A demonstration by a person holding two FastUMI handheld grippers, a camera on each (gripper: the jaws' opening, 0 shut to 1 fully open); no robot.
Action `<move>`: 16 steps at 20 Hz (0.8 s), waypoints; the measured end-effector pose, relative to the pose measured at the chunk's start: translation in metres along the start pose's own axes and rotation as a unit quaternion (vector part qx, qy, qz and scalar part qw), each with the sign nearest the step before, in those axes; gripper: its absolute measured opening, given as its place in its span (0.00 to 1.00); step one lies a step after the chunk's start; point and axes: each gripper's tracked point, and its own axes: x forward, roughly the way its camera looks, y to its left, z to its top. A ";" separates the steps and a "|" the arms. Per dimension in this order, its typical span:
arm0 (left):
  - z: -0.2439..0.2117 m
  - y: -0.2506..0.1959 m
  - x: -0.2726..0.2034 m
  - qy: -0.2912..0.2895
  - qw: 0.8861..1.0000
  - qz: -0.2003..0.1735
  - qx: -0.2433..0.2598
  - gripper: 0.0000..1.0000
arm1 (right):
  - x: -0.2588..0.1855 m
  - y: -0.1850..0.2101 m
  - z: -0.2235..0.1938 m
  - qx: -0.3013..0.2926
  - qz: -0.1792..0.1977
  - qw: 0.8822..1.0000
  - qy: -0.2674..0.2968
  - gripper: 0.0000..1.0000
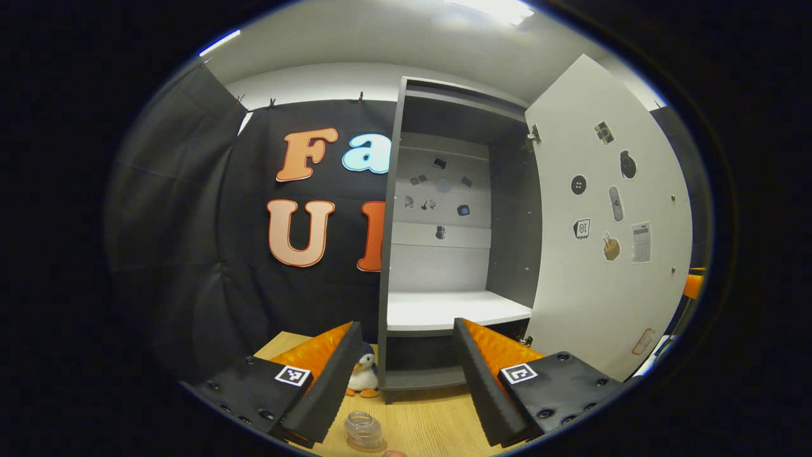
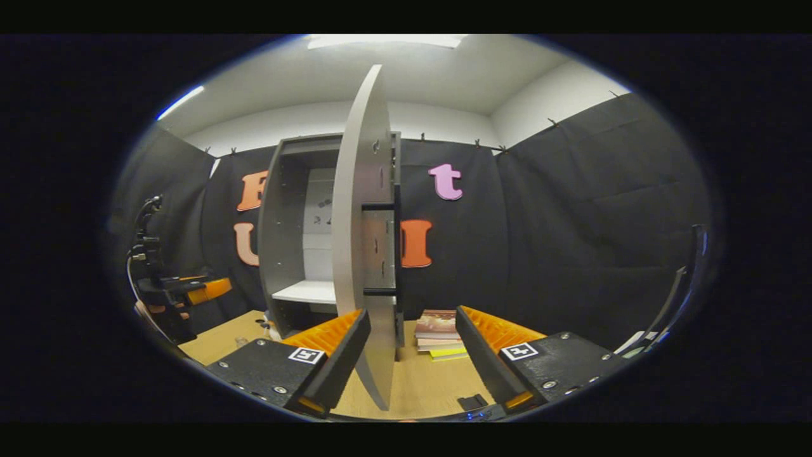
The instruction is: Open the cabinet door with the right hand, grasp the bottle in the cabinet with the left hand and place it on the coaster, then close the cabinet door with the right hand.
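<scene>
The left gripper hangs with jaws apart above the small clear plastic bottle on the pale wooden worktop — the white cabinet door's edge stands upright between the right gripper's parted jaws, nearer that hand.

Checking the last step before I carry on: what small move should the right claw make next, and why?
Probably close the right claw on the door's edge and begin swinging it shut. The door stands wide open with its edge inside that open claw, and the bottle already stands on the table below the open left claw.
</scene>
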 end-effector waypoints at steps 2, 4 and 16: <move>0.005 -0.002 0.003 -0.004 1.000 -0.006 0.000 0.94 | 0.001 0.014 0.001 0.021 0.025 0.999 0.001 0.86; 0.005 -0.004 0.004 -0.005 1.000 -0.012 0.001 0.93 | 0.014 0.026 0.008 0.034 0.030 0.999 -0.008 0.86; 0.004 0.046 0.028 -0.003 1.000 0.002 0.009 0.93 | 0.075 0.155 0.011 0.089 0.141 0.986 -0.006 0.80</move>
